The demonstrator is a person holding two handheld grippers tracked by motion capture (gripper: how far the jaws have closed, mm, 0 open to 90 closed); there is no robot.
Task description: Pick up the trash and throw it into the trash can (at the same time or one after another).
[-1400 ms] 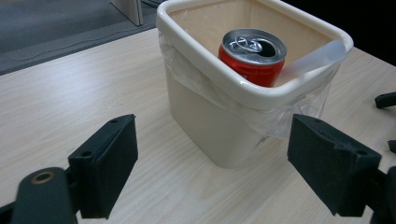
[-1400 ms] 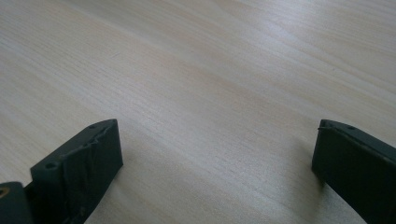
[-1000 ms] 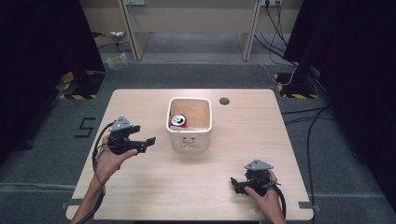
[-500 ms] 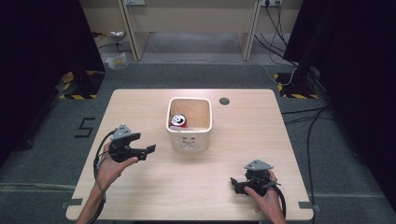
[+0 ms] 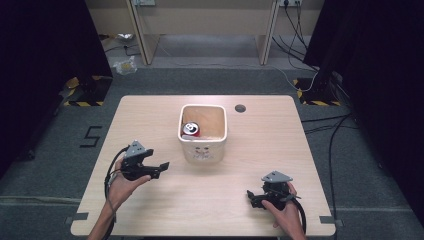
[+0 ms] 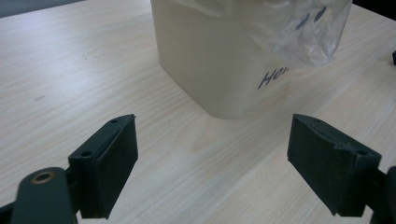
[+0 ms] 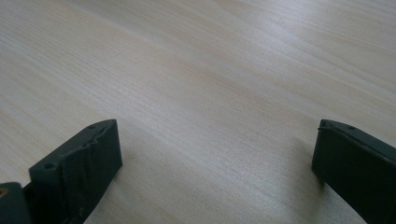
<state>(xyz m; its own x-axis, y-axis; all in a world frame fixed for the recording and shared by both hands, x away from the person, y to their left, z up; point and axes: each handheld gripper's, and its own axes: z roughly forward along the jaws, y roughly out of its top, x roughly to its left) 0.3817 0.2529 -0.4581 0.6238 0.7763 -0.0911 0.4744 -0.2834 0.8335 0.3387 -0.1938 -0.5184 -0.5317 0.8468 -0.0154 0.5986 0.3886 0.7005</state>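
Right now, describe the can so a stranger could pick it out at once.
Start at the wooden table and find the cream square bin standing near its middle, toward the far side. Look down into the bin: the can sits in its left half. It is the one red thing there, with a silver top.

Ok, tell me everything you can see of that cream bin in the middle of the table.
The cream bin is a small square container with rounded corners, plastic by its look, standing upright on the wooden table near its centre. Its top is open and a clear plastic liner drapes over the front rim. Dark lettering marks the front wall, too partial to read. Inside, a red drink can lies against the left wall. The left gripper faces it with jaws open, not touching.
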